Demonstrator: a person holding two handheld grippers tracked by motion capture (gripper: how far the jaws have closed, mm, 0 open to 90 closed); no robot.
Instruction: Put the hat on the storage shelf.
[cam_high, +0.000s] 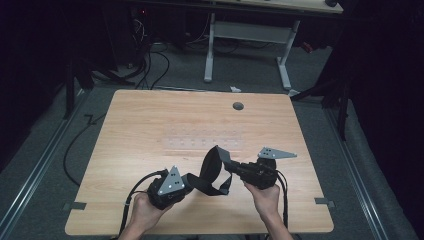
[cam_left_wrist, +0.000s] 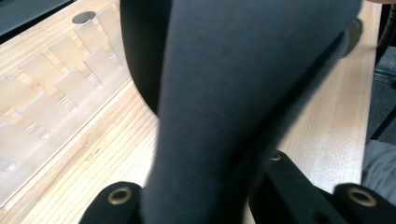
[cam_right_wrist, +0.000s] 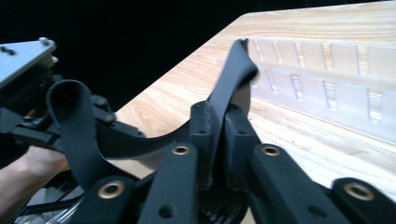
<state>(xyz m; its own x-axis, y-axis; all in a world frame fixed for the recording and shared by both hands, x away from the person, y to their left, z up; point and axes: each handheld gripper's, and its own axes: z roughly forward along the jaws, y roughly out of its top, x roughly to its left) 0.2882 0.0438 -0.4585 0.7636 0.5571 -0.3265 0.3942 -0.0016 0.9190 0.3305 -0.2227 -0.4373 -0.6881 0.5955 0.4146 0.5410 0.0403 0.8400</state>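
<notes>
A wide black elastic fabric band (cam_high: 212, 170) is held slack above the near half of the light wooden desk (cam_high: 130, 130), between the two grippers; it loops upward at its middle and sags toward the left gripper (cam_high: 186, 181). In the right gripper view the band (cam_right_wrist: 224, 102) is seen pinched between the two black jaws of the right gripper (cam_right_wrist: 215, 140), which are closed on it near one end, the free end standing up past the tips. In the left gripper view the band (cam_left_wrist: 233, 93) passes between that gripper's jaws and covers them; a grip is judged likely, though how tightly the jaws are closed cannot be told.

A slip is judged the main risk; only a narrow width of band appears to be clamped on the right, and a sudden pull apart could draw the fabric out, or let it snap back. A twist could also be set into the loop if one hand is rotated.

Both grippers are held low over the near edge of the desk, pointing inward at each other; the left hand (cam_high: 145, 212) and the right hand (cam_high: 265, 197) are wrapped around the gripper bodies from below. A clear plastic compartmented tray (cam_high: 202, 141) lies flat at the desk's centre, beyond the band.
</notes>
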